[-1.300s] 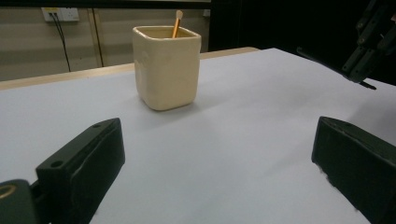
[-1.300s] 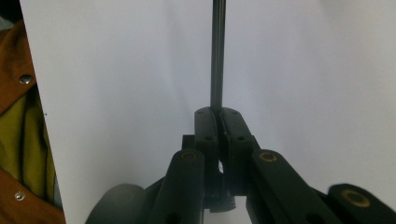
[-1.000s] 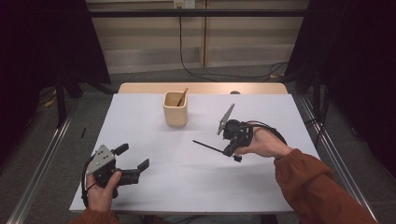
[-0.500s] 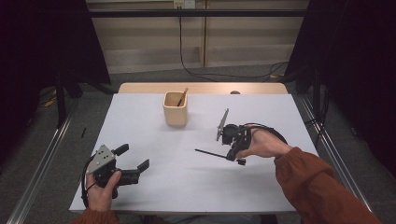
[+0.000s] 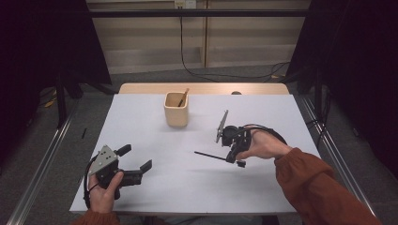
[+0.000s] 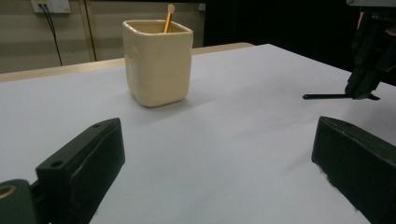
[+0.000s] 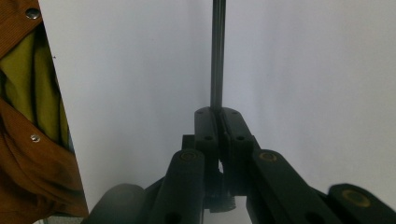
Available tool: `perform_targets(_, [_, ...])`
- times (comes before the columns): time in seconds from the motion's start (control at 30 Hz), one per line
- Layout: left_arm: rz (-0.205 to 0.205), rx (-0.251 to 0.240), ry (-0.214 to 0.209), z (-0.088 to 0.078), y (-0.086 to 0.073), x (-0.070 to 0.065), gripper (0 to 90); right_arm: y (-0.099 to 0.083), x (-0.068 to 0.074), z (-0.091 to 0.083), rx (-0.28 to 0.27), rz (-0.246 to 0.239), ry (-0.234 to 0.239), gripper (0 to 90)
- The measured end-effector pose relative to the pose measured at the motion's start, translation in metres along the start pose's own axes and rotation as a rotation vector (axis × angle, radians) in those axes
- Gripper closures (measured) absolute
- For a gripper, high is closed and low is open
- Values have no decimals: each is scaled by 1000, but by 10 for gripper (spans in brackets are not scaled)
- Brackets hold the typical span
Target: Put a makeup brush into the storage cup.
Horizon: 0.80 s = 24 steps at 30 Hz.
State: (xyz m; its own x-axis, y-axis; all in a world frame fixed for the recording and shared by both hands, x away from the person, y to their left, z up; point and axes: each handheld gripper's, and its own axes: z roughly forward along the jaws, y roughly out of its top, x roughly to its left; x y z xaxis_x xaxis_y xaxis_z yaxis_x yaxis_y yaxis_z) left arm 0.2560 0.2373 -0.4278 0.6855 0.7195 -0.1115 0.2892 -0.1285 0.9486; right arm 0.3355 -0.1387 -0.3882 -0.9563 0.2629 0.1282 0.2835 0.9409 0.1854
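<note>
Two hand-held grippers: right [image 5: 233, 149] clamped on black stick [image 5: 210, 155] pointing nine o'clock; left [image 5: 136, 161] open, seven o'clock of cup [image 5: 176, 109]

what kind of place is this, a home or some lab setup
Probably a lab or recording station, not a home: a bare white table between metal rails, dark curtains at the sides, loose cables on the floor behind it.

Thin black rod [image 5: 210, 155] (level, clamped)
</note>
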Motion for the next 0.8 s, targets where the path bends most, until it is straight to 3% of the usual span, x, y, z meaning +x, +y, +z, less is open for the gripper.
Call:
perform_targets(0.17, [43,-27,-9,-7,15,-9,20,1,1,-1,-8,-7,-2,863])
perform_targets(0.3, [78,-39,-13,-5,18,-14,19,2,2,-1,-17,-13,-3,863])
perform_targets(0.37, [55,-51,-42,-3,18,-15,17,2,2,0,-22,-12,-4,863])
perform_targets(0.53, [48,-61,-33,2,22,-13,19,-1,-1,2,-34,-2,2,863])
perform_targets(0.63, [70,-56,-39,6,29,-12,18,-1,-1,2,-30,-4,1,863])
perform_targets(0.8, [62,-83,-75,13,39,-10,13,-1,0,2,-31,3,-1,863])
